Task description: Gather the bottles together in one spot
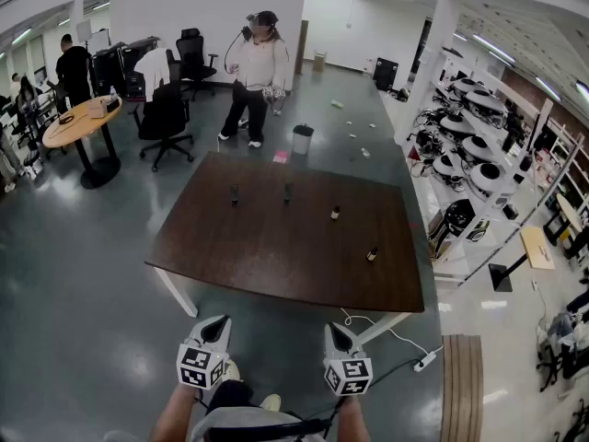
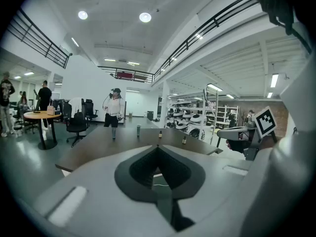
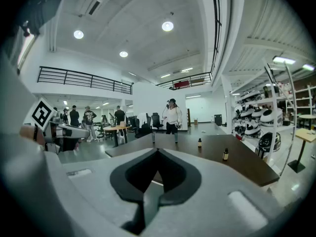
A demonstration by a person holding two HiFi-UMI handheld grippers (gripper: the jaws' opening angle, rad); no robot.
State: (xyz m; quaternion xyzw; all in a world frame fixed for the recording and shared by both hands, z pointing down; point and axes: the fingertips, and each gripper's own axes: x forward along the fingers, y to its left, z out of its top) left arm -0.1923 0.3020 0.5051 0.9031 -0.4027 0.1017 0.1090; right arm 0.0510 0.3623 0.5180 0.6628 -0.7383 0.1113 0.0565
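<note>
Bottles (image 1: 234, 194) stand apart on the dark tabletop (image 1: 276, 265), two near its far edge and two further right. Short of the near edge, the left gripper (image 1: 214, 325) and the right gripper (image 1: 337, 331) each have their fingers pressed together, holding nothing.

I counted one table (image 1: 276, 265), and on it two tall grey bottles (image 1: 234, 194) at centre frame and two small amber bottles (image 1: 335, 213) toward the right.
</note>
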